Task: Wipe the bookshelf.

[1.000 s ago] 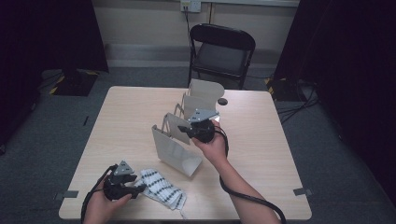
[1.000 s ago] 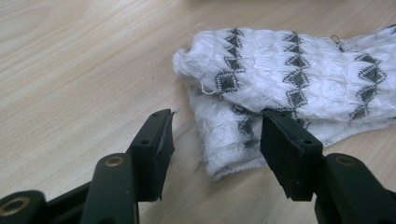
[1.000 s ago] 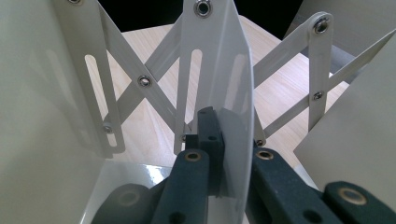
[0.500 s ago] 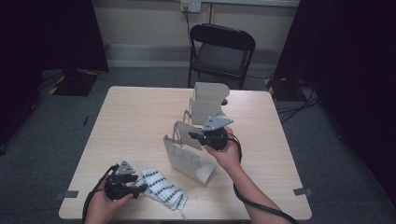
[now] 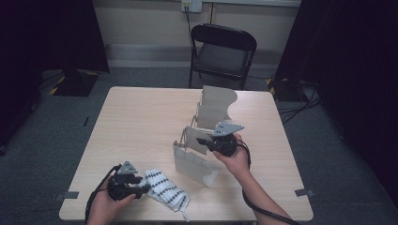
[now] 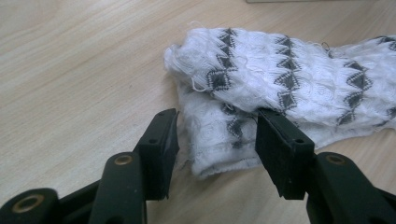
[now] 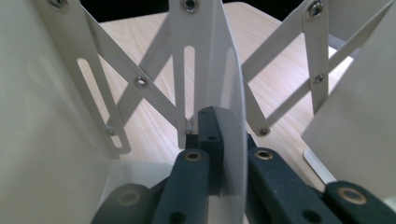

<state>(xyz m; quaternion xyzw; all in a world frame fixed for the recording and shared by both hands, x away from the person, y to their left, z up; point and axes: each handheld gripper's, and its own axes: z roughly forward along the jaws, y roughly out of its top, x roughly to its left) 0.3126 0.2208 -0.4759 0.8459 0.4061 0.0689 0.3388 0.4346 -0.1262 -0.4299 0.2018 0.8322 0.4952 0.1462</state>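
Left gripper view: half-open left claw (image 6: 212, 140) straddles sock (image 6: 280, 88); right claw (image 7: 219, 135) clamps divider panel (image 7: 224, 84).

Lab studio, black curtains (image 5: 51, 33), lone table (image 5: 141, 122)

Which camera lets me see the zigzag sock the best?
The left gripper view: the sock lies close up on the table, white with dark diamond bands, its folded end between the left tool's open jaws. The high view shows it small, beside that tool. The right gripper view looks into a white folding rack instead.
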